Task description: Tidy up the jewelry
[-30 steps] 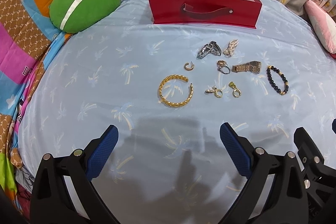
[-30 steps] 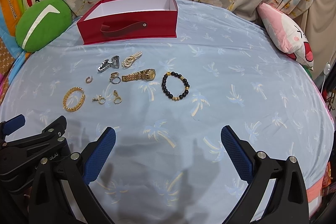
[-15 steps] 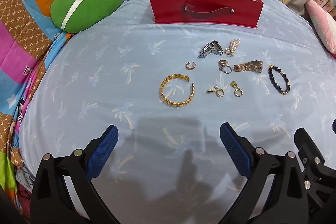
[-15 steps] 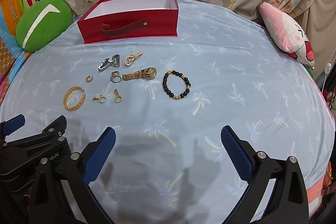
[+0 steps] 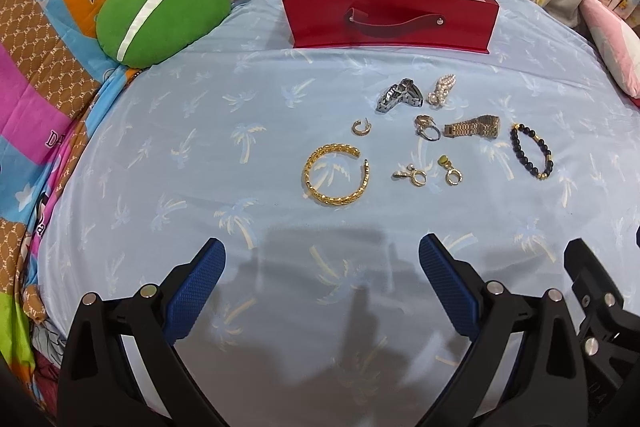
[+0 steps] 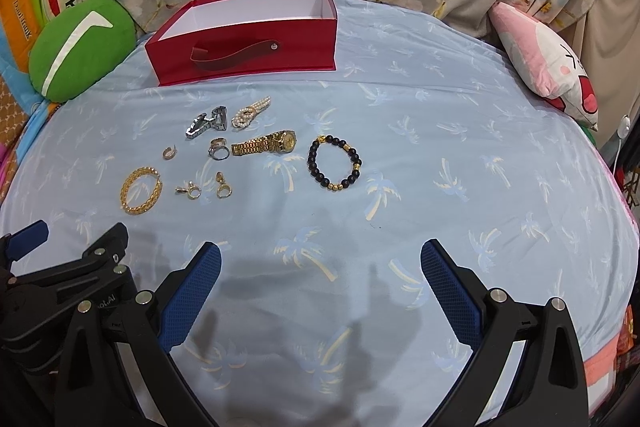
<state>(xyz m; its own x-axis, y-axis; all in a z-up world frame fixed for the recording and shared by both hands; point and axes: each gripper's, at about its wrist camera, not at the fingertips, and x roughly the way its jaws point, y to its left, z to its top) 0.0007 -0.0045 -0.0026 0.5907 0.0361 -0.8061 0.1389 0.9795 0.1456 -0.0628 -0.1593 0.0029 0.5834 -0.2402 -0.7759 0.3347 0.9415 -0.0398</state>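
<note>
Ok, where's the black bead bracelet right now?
The black bead bracelet lies on the blue sheet, rightmost of the jewelry, just right of the gold watch.

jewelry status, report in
Left hand-held gripper and right hand-held gripper open, empty. Jewelry on sheet; red box shows none. Nothing blocking.

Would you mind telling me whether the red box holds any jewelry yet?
Seemingly empty: the red box shows only bare white inner walls, though its floor is hidden.
</note>
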